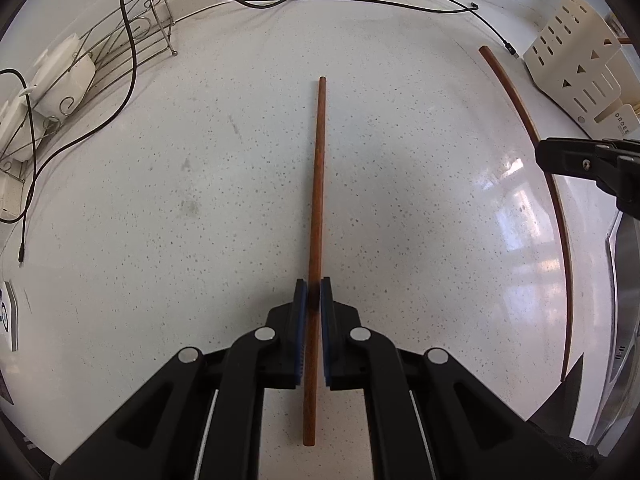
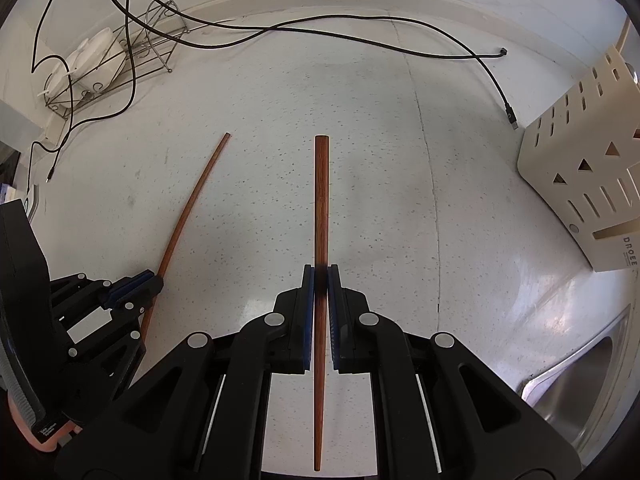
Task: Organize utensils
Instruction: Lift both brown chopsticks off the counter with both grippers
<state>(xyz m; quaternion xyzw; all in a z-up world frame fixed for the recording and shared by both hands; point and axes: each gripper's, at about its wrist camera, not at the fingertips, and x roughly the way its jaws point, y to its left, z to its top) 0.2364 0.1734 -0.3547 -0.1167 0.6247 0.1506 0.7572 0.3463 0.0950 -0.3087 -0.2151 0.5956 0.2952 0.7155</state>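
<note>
Two slim reddish-brown wooden chopsticks, left chopstick (image 1: 318, 200), right chopstick (image 2: 321, 208), lying roughly parallel, apart

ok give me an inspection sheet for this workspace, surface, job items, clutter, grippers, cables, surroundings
Surface: white speckled countertop, faint smudges, glare on the right.
Job's things: two brown chopsticks, left chopstick and right chopstick; cream slotted utensil holder at right.
Clutter: wire rack with white dishes at back left.
Grippers: left gripper shut on the left chopstick; right gripper shut on the right chopstick; both point steeply down.
Cables: black cables trail across the back of the counter, loose plug ends lying bare.
Surroundings: steel sink at lower right; low wall edge behind the counter.
</note>
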